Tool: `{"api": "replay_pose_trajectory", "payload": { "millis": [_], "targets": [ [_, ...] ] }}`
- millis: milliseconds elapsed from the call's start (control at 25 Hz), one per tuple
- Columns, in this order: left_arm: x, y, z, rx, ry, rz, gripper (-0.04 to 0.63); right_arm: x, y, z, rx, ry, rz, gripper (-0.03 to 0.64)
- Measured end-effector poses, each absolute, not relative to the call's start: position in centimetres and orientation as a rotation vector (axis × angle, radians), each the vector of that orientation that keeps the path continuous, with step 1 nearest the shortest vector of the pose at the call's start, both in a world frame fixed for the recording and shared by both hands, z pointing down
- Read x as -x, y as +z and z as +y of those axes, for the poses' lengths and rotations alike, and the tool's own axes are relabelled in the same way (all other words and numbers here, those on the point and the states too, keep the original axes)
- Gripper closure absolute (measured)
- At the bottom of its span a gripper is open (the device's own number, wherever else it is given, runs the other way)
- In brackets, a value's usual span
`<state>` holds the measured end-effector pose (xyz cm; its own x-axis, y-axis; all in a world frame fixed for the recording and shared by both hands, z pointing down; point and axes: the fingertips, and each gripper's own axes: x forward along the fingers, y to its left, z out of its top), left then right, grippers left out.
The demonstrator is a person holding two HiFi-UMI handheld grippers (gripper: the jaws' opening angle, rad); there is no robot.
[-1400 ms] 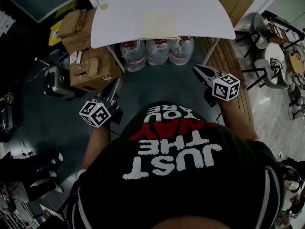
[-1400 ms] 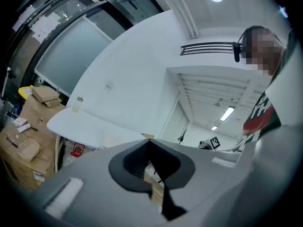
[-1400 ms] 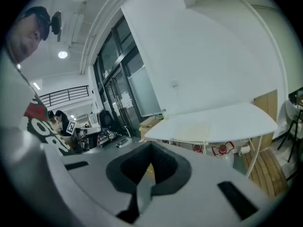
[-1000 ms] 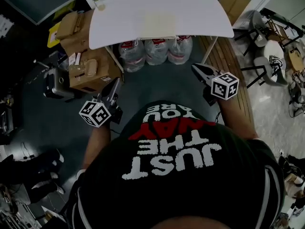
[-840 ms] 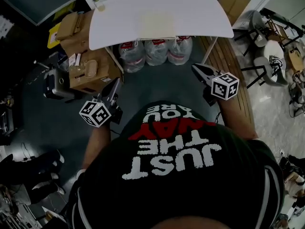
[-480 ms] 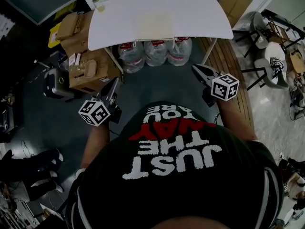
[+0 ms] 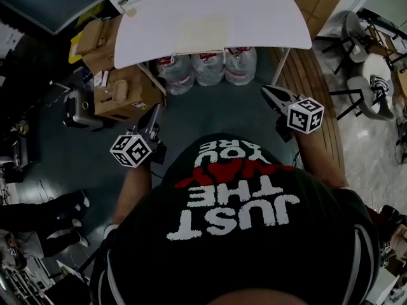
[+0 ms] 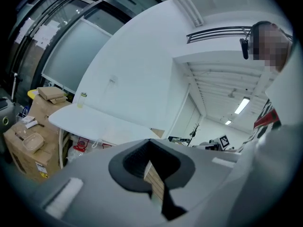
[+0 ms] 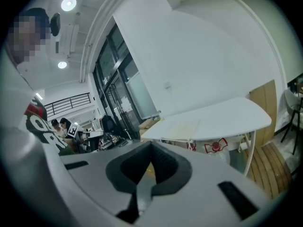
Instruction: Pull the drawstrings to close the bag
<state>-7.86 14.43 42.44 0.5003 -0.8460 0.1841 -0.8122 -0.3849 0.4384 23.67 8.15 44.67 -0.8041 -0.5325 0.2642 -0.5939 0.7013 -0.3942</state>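
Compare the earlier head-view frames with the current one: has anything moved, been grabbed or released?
Both the left tongs and the right tongs drifted slightly rightward in the head view, and the camera itself shifted a little. Nothing was taken hold of or let go. Both tongs stay shut and empty, short of the white table, and the pale bag lies untouched on it.

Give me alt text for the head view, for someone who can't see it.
Seen from above, a person in a black T-shirt holds the left claw and right claw, both shut and empty, short of a white table where a pale bag lies; water bottles stand underneath.
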Motion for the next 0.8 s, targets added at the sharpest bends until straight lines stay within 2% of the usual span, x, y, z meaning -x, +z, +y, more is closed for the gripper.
{"api": "replay_pose_trajectory", "payload": {
  "millis": [320,800],
  "targets": [
    [9.5,44.8,11.0,-2.244,0.012,-1.368,0.594,-21.7,48.5,4.1,-0.904,0.747,-2.739,0.612],
    [22.0,50.7,-3.6,-2.299,0.09,-1.08,0.594,-9.0,53.1,-6.2,-1.118,0.833,-2.534,0.612]
  ]
}}
